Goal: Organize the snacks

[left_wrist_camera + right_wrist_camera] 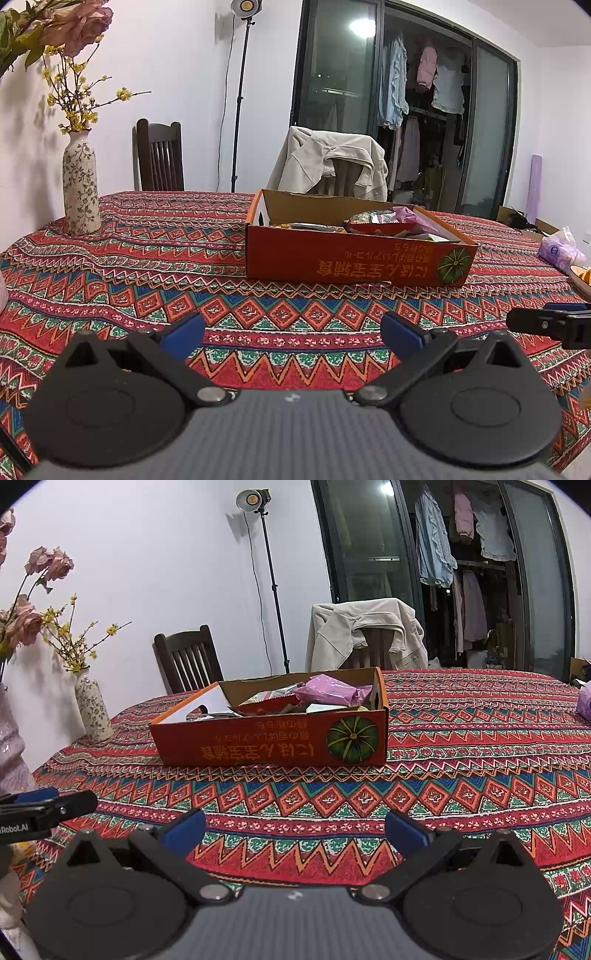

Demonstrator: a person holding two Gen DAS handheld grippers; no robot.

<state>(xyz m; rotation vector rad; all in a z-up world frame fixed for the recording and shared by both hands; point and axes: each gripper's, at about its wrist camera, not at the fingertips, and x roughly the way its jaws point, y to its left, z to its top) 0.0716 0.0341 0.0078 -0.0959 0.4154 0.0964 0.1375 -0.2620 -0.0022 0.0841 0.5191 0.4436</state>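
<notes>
A shallow red-orange cardboard box (354, 260) (273, 744) with a pumpkin picture sits on the patterned tablecloth. It holds several snack packets, among them a pink-purple one (328, 692) and a red one (380, 227). My left gripper (291, 332) hovers open over the cloth in front of the box, with nothing between its blue pads. My right gripper (295, 830) is also open and holds nothing, nearer the box's right end. The right gripper's fingers (546, 323) show at the right edge of the left wrist view. The left gripper's fingers (48, 805) show at the left edge of the right wrist view.
A floral vase (79, 188) (93, 710) with yellow blossoms stands at the table's far left. A tissue pack (561, 249) and a dish edge (581, 277) lie at the right. Two chairs, one draped with a beige jacket (328, 162), stand behind the table.
</notes>
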